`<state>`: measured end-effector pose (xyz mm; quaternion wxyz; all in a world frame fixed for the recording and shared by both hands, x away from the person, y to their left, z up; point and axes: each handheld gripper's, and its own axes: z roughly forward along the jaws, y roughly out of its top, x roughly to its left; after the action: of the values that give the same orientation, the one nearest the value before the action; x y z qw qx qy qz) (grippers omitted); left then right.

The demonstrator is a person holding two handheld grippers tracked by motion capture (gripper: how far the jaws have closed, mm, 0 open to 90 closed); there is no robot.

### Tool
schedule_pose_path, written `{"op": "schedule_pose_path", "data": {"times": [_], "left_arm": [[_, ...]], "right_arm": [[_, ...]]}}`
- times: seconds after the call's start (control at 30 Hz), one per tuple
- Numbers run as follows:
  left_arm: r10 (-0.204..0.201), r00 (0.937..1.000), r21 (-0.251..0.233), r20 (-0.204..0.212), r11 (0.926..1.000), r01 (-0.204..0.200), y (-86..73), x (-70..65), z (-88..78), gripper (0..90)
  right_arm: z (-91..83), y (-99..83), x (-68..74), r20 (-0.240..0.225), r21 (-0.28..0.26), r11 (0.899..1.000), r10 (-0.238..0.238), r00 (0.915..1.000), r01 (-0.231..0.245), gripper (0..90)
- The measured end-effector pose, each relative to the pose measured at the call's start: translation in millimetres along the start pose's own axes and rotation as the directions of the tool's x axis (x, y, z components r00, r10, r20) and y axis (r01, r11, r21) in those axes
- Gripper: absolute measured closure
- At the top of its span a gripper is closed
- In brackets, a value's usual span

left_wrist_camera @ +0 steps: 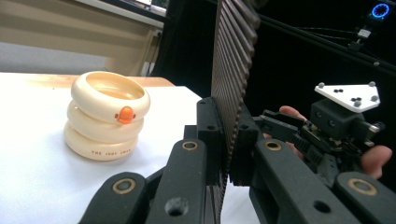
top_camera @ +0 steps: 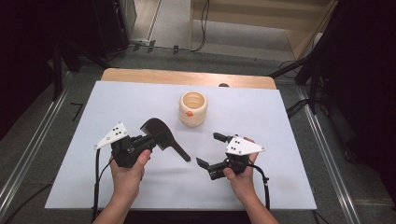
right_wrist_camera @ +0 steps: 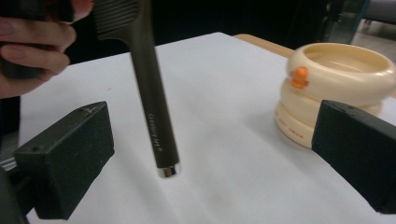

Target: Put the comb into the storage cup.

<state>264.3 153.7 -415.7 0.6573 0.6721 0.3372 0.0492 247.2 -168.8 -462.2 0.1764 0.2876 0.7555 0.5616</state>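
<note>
Currently: left hand-held gripper [top_camera: 156, 138] clamps dark ridged spatula-like tool [top_camera: 161, 134], blade cropped in its view | right hand-held gripper [top_camera: 212, 150] wide apart, empty | cream ringed ceramic pot [top_camera: 193, 108] on white surface [top_camera: 261, 116], lettering unreadable.

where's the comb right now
In the high view the comb is clamped in the left gripper, left of centre, its handle pointing toward the right gripper.

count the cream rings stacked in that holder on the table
3 cream rings: the top ring bearing an orange knob, the middle ring under it, the bottom ring on the white table. None seems hidden.
</note>
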Motion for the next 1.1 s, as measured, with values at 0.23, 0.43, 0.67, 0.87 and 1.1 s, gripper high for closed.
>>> {"op": "schedule_pose_path", "data": {"times": [0.23, 0.43, 0.67, 0.87, 1.1], "left_arm": [[0.025, 0.9997, -0.004, -0.007, 0.9997, -0.026, 3.2, -1.7, 0.4, 86.2], [0.030, 0.9995, 0.003, -0.008, 0.9996, -0.030, 6.1, 0.2, 0.4, 86.2], [0.035, 0.9993, 0.004, -0.013, 0.9994, -0.035, 11.6, 2.9, -1.6, 86.2], [0.046, 0.9988, 0.002, -0.017, 0.9990, -0.046, 17.2, 5.6, -2.3, 86.2], [0.051, 0.9982, 0.016, -0.031, 0.9986, -0.051, 24.8, 8.3, 0.4, 86.1]], "right_arm": [[-15.1, -8.5, -11.7, 0.041, 0.002, 1.000, 0.026, 0.9988, -0.026, 0.0], [-29.5, -15.4, -19.8, 0.102, -0.007, 0.999, 0.044, 0.9939, -0.043, 0.0], [-42.0, -22.9, -27.6, 0.138, -0.008, 0.998, 0.058, 0.9887, -0.058, 0.0], [-50.4, -30.5, -32.8, 0.159, 0.004, 0.998, 0.057, 0.9856, -0.058, 0.0], [-56.7, -37.6, -37.1, 0.159, 0.016, 0.998, 0.050, 0.9860, -0.053, 0.0]]}}
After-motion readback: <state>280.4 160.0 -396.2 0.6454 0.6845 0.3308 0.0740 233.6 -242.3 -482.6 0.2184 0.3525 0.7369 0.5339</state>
